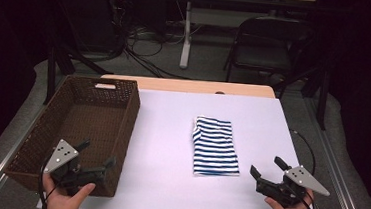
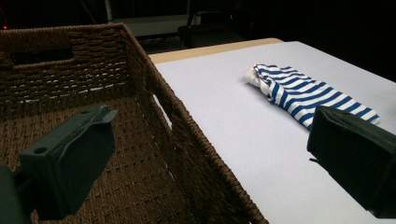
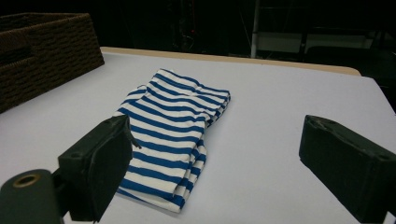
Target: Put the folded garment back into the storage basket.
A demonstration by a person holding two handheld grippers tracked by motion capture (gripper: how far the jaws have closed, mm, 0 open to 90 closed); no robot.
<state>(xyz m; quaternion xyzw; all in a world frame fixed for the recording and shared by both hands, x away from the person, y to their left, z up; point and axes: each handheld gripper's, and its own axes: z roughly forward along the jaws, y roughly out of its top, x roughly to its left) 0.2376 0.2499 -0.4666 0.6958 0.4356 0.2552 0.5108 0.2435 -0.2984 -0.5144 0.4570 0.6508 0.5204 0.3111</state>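
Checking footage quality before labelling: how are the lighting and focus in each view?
High view: table evenly lit, surroundings dark. Left gripper view: near jaws soft, wicker basket dim inside. Right gripper view: striped cloth sharp, jaws blurred, no glare.

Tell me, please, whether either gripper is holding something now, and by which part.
Nothing is held. The left gripper and the right gripper are both open and empty; the folded striped cloth lies untouched on the table.

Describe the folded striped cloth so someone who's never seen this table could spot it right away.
On the white table, right of the brown woven wicker basket, lies a folded blue-and-white striped cloth. It is the sole patterned, soft item, lying flat on the tabletop.
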